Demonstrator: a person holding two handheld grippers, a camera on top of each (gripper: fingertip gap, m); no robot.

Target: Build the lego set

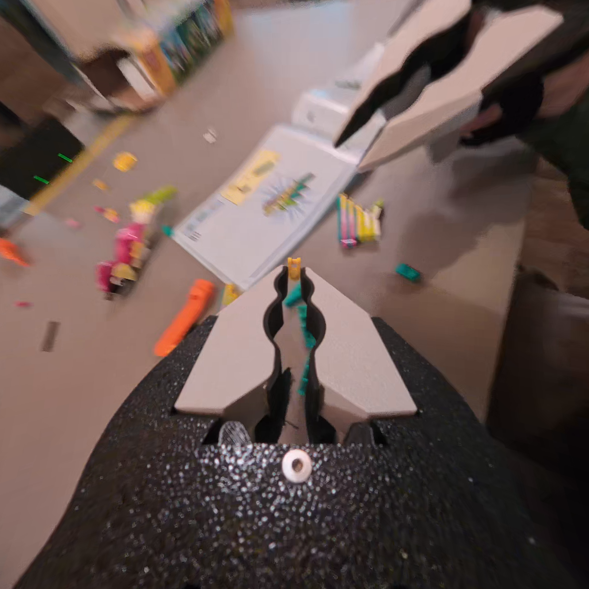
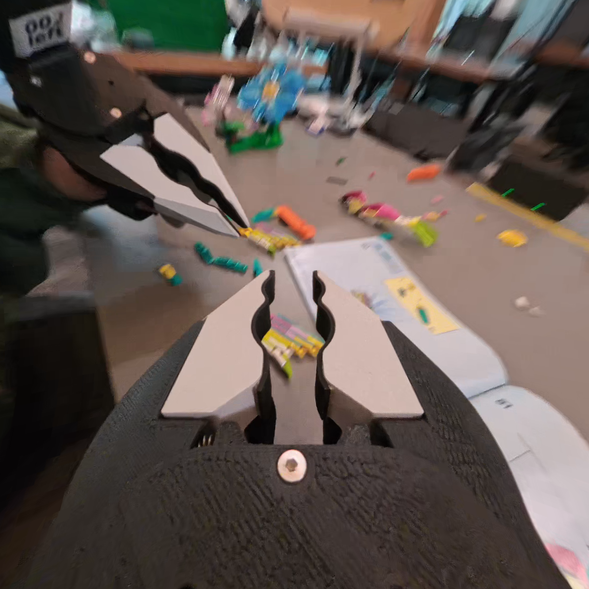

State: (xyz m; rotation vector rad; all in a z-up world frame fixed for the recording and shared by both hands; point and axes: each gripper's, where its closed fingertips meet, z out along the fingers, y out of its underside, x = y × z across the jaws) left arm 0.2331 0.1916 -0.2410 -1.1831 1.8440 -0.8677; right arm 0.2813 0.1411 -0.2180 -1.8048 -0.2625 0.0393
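My left gripper (image 1: 294,271) is shut on a small yellow piece (image 1: 294,265) that pokes out past its tips. In the right wrist view the left gripper (image 2: 240,231) points down beside a yellow, pink and lime striped assembly (image 2: 271,239) on the grey table. My right gripper (image 2: 293,275) is open and empty above a second striped assembly (image 2: 293,341), which shows through its gap. This assembly also shows in the left wrist view (image 1: 360,220), below the right gripper (image 1: 349,156). A chain of teal pieces (image 2: 223,259) lies between the two grippers.
An open instruction booklet (image 1: 255,223) (image 2: 382,302) lies mid-table. An orange brick separator (image 1: 185,318) (image 2: 296,221), a pink and lime build (image 1: 134,242) (image 2: 389,216), a loose teal brick (image 1: 408,272) and small pieces are scattered about. A blue flower build (image 2: 271,92) stands at the back. One gripper's finger ends stand about 8 cm off the other's.
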